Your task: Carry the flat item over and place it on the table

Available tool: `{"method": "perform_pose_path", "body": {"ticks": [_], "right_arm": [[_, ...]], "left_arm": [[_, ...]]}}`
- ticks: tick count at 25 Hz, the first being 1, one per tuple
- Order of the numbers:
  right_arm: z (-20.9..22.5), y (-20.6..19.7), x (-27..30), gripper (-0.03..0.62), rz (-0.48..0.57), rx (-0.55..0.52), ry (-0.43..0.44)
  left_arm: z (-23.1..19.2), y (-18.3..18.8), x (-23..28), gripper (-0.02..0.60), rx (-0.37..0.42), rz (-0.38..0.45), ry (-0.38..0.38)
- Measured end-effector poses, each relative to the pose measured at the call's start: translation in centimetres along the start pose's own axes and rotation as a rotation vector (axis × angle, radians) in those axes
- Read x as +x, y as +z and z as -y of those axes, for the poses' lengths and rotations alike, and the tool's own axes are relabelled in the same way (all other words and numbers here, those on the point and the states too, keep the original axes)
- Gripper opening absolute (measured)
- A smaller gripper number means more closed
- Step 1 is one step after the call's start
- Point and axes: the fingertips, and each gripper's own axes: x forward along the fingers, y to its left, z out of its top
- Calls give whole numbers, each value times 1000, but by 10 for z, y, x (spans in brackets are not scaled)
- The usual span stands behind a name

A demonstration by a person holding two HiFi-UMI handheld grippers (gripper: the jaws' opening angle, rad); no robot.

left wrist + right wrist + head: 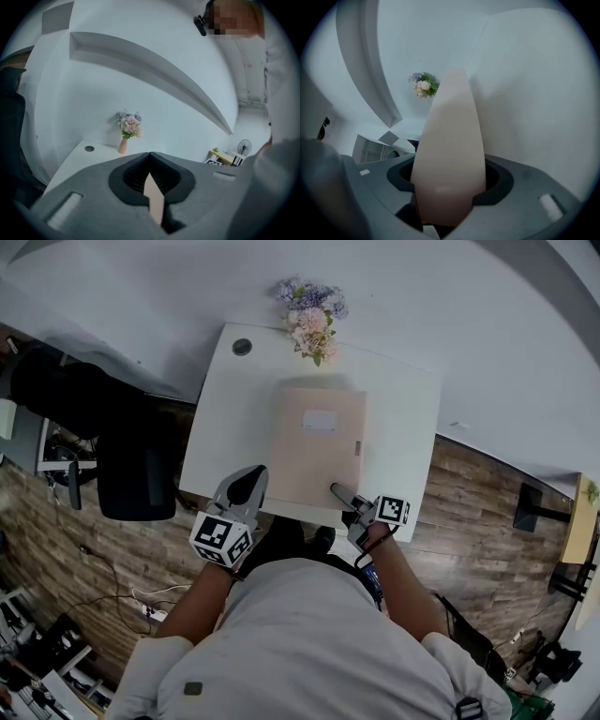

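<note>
White table (225, 427) lies below you: your left gripper (251, 476) and right gripper (336, 489), 2 in all, each clamp the near edge of the flat pink item (319, 451), which spreads over the tabletop, its far edge near the flowers (314, 320).

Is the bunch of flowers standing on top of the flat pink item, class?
No, the flowers stand on the white table beyond the far edge of the flat item, not on it.
</note>
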Motion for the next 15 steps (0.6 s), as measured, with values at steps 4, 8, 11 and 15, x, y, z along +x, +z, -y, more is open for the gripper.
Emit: {"method": "perform_pose_path", "body": {"ticks": [4,8,11,15], "right_arm": [[6,-1,11,308,-12,-12,5],[26,-6,18,310,-56,-83,-40],[40,-8,19,311,-68,-99,-68],[51,-7,20,327,-69,-114,-89]], "left_arm": [[-6,-4,0,0,-3,-19,-11],[-12,-9,2,0,-17,-31,-15],[-14,-13,6,0,-18,-45,-27],[-16,-17,9,0,-20,-56,-37]]}}
